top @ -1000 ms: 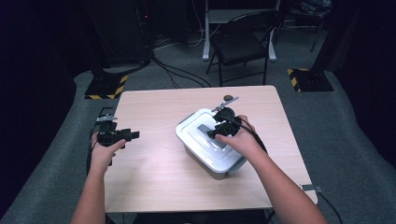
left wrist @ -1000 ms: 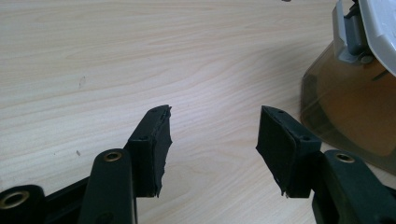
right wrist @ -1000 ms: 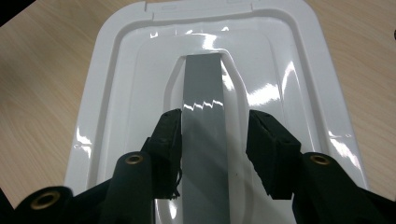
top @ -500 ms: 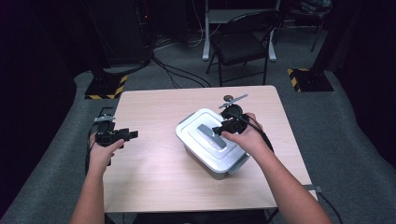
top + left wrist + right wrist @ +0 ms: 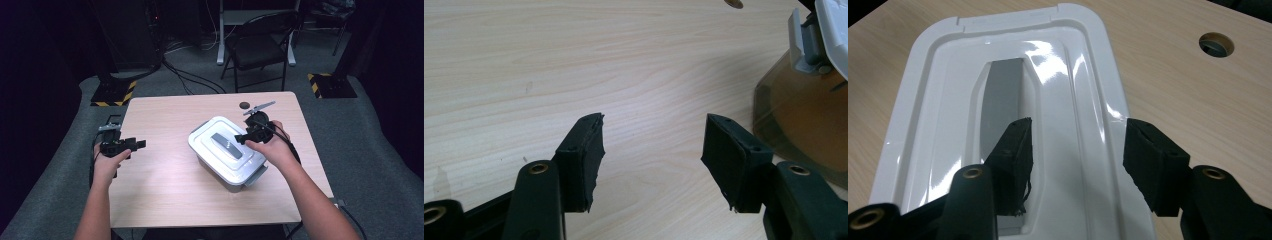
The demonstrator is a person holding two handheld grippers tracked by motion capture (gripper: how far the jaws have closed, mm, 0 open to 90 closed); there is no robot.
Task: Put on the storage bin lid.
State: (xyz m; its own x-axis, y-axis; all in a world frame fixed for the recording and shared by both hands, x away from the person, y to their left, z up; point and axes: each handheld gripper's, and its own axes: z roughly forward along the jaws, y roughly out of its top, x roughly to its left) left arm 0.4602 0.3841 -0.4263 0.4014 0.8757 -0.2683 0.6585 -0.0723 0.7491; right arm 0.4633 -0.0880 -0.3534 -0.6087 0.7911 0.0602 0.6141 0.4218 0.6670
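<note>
Sitting right of centre on the worktop, skewed to its edges: box, clear-walled, with white lid on top and grey handle sunk in the lid's middle. Showing a grey clasp at the box's end in the left gripper view, with the brownish clear wall beneath it.

Hovering over the lid's right edge: right tongs, pointing left across the box. Having just been opening, jaws now standing spread, nothing between the pads; in the right gripper view, left pad over the handle recess, right pad over the lid's outer rim, neither pressing on it.

Resting at the worktop's left edge, well apart from the box: left tongs, pointing right toward it. Standing spread, gripping nothing, bare wood showing between the pads in the left gripper view.

Lying beyond the box near the far edge: a round hole in the worktop.

Standing on the floor past the worktop: a chair.
</note>
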